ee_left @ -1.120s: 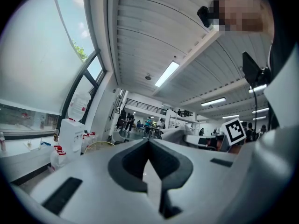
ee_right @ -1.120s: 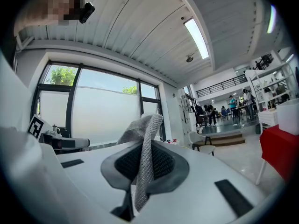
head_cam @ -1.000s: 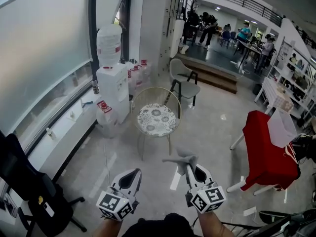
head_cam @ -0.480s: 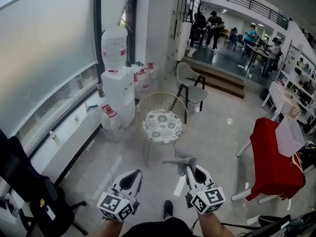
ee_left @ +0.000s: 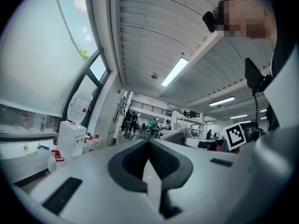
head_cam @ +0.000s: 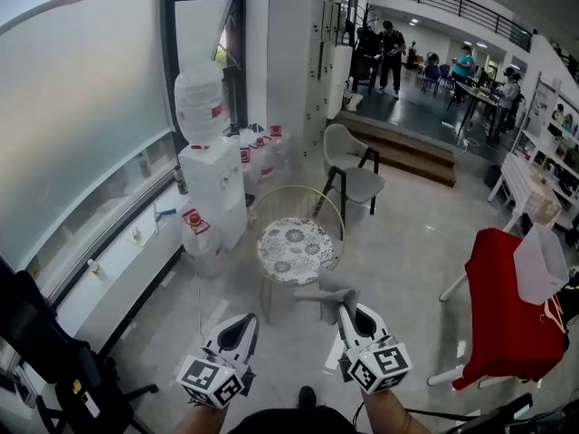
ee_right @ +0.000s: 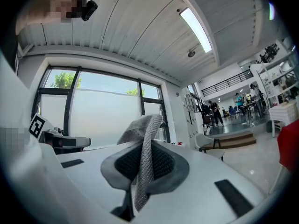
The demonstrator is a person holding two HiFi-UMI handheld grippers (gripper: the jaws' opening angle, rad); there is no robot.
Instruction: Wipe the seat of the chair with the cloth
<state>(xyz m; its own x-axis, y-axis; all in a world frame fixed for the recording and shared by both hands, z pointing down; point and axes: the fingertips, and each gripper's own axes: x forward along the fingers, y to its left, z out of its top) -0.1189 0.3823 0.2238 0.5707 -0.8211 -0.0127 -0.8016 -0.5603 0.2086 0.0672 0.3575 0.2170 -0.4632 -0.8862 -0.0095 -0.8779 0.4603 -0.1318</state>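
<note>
The right gripper (head_cam: 347,309) was clamped on the cloth (head_cam: 324,289); the chair seat (head_cam: 294,250) was seen apart at eleven o'clock.

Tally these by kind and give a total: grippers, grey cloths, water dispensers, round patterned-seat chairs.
Grippers: 2, the left gripper and the right gripper
Grey cloths: 1, the grey cloth clamped in the right gripper
Water dispensers: 1, the water dispenser
Round patterned-seat chairs: 1, the patterned-seat chair
Total: 5

Chair (head_cam: 294,250), water dispenser (head_cam: 215,183) to its left, second chair (head_cam: 353,168) behind
</note>
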